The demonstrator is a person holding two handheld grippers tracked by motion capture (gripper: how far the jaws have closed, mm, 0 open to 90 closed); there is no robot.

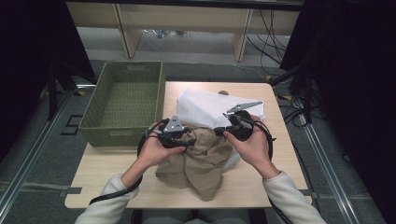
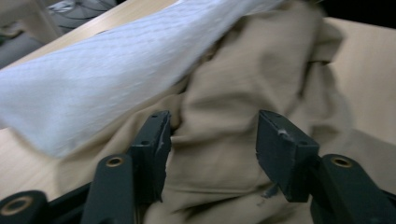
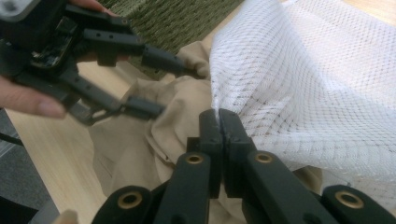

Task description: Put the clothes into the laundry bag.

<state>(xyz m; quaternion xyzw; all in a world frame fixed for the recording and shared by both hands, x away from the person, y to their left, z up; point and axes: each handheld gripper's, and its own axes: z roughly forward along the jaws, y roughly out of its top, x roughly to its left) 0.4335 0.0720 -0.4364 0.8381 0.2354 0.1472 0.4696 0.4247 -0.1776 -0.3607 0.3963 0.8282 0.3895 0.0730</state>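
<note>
Beige cloth is sitting between the left gripper's half-open fingers, ungripped. The right gripper is pinching the white mesh bag shut-fingered; the cloth risks sliding out toward the surface's near edge

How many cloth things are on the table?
2. A tan cloth lies crumpled at the front between the hands, and a white mesh bag sits behind it, partly over it. More could be hidden underneath.
</note>
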